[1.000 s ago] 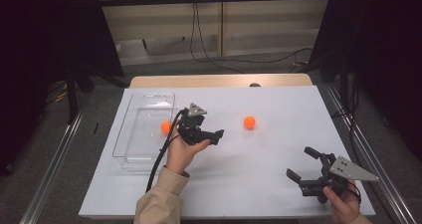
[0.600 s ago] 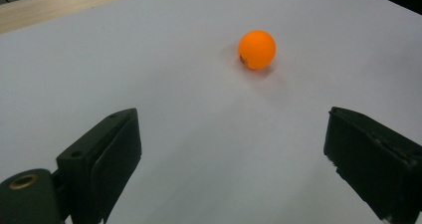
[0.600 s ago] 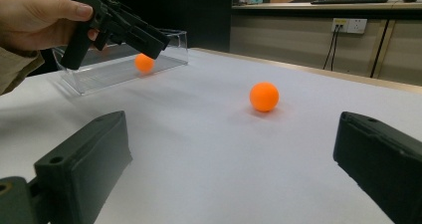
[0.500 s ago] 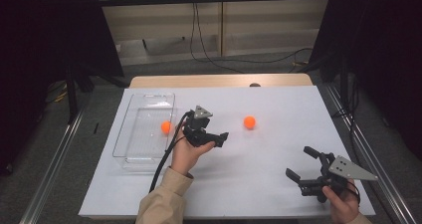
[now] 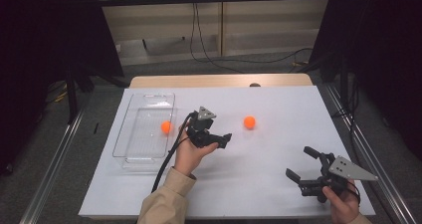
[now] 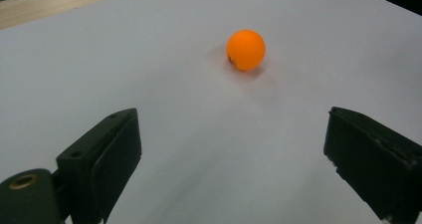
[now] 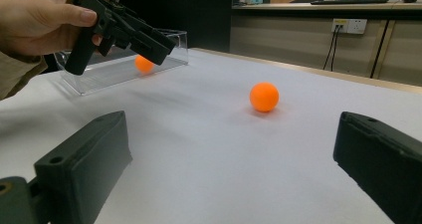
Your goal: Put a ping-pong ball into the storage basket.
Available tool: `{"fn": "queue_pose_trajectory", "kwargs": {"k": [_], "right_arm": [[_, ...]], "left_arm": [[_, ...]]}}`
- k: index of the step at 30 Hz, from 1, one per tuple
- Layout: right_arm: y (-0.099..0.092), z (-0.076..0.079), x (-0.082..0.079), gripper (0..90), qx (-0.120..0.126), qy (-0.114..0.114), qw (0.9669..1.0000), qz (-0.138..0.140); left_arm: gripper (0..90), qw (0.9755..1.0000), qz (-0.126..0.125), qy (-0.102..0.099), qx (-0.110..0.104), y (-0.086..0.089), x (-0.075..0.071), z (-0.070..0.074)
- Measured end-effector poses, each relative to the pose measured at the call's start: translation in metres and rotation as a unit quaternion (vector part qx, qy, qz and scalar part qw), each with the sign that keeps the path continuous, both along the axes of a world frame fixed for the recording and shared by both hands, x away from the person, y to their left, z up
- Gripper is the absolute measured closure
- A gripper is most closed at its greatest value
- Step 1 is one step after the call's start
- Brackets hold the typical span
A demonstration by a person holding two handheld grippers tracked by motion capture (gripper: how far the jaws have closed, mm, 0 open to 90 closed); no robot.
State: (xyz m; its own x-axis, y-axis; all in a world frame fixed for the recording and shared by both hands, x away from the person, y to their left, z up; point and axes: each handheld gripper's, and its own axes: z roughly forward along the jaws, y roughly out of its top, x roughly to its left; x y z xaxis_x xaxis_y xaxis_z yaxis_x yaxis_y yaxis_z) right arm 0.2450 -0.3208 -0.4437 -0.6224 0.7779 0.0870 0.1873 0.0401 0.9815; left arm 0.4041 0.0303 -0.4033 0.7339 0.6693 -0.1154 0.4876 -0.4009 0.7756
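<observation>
Overhead, from the high view, the left tongs (image 5: 225, 138) hang above the white worktop (image 5: 259, 179), jaws spread and holding nothing, aimed toward an orange ball (image 5: 249, 122) lying in the open just beyond them. A second orange ball (image 5: 166, 127) sits inside the clear tray (image 5: 130, 134) at the left. The right tongs (image 5: 304, 163) rest low near the front right corner, well apart from both balls, jaws spread as well.

Next, the left gripper view: the loose ball (image 6: 245, 50) lies ahead, slightly right of centre between the two black jaws, not yet between them, with bare worktop around it.

Then the right gripper view: the same ball (image 7: 264, 96) stands midway across the worktop, the left tongs (image 7: 166, 44) hover above and to its left, and the tray (image 7: 164, 64) with its ball (image 7: 144, 63) sits behind them.

As for handling, the ball looks like a hollow plastic one: very light, stiff, smooth, and quick to roll at a nudge. It should probably be taken across its widest part, pads on opposite sides at mid-height, closing gently so it neither squirts out nor dents.
</observation>
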Motion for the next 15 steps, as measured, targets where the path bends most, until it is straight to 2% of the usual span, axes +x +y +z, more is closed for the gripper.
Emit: {"fn": "queue_pose_trajectory", "kwargs": {"k": [15], "right_arm": [[0.000,0.000,0.000,1.0,-0.002,0.000,1.0000,0.002]], "left_arm": [[8.0,1.0000,-0.008,-0.001,0.005,-0.012,0.002,-0.006]]}}
